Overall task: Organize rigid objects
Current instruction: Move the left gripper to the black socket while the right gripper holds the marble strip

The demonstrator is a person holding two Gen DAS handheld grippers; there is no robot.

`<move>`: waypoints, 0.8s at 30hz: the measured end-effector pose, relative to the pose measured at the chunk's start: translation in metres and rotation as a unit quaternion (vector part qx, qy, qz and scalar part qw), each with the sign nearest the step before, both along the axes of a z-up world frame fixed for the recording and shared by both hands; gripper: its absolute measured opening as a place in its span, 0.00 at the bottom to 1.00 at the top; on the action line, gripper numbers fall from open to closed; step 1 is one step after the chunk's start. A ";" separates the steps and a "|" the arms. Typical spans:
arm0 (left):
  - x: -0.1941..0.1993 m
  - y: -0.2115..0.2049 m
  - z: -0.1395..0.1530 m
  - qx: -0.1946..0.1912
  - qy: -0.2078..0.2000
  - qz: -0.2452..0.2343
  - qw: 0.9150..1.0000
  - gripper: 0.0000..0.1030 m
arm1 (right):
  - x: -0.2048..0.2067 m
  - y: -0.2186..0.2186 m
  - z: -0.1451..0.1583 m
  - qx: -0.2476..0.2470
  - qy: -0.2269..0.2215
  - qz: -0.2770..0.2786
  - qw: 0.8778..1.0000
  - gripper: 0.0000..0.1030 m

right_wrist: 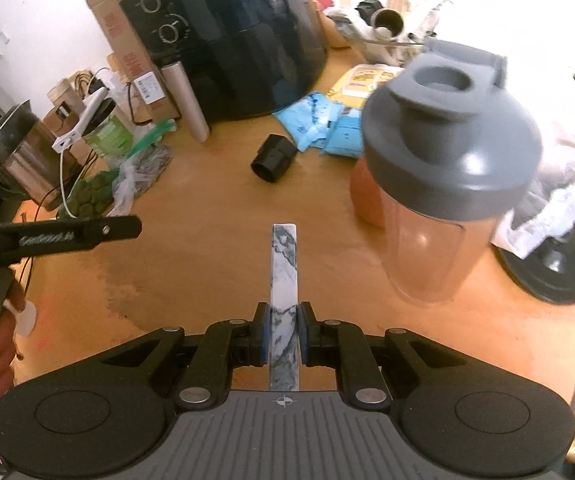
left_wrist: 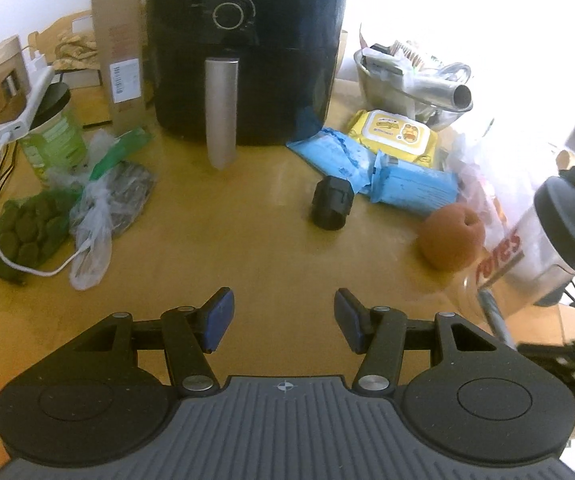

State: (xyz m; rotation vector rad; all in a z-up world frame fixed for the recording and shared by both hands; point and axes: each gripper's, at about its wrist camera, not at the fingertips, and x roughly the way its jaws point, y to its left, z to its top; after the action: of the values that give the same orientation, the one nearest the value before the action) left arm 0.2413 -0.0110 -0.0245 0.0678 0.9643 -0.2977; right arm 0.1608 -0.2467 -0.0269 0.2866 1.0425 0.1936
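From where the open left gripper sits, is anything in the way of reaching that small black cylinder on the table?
Nothing visible does. Only bare wooden table lies between the left gripper and the black cylinder. The orange and blue packets sit off to its right, outside that path.

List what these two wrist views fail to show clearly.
- Orange, right view: mostly hidden behind the shaker bottle.
- Bowl, left view: contents washed out by window glare.
- Marble strip, right view: near end hidden under the right gripper.
- Box label, left view: print too small.
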 end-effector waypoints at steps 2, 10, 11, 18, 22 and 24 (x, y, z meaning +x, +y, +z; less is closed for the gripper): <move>0.007 -0.005 -0.003 0.002 -0.003 -0.003 1.000 0.56 | -0.004 -0.003 0.000 -0.003 0.001 -0.007 1.000 0.16; 0.033 -0.027 -0.020 -0.002 -0.034 -0.030 0.999 0.68 | -0.015 -0.015 -0.001 -0.009 0.006 -0.037 0.999 0.16; 0.036 -0.030 -0.023 0.000 -0.039 -0.033 0.999 0.68 | -0.016 -0.016 -0.001 -0.009 0.007 -0.040 0.999 0.16; 0.055 -0.051 -0.053 0.006 -0.062 -0.059 0.996 0.67 | -0.026 -0.022 -0.003 -0.010 0.013 -0.066 0.998 0.16; 0.067 -0.064 -0.067 0.018 -0.070 -0.070 0.995 0.67 | -0.032 -0.025 -0.004 -0.010 0.018 -0.082 0.996 0.16; 0.072 -0.069 -0.073 0.025 -0.072 -0.071 0.995 0.66 | -0.036 -0.028 -0.004 -0.011 0.020 -0.089 0.996 0.16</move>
State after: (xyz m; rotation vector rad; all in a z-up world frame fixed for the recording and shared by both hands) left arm 0.3131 -0.0804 -0.0973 0.2011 0.8248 -0.3950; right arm 0.1244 -0.2742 -0.0310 0.3639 1.0512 0.0154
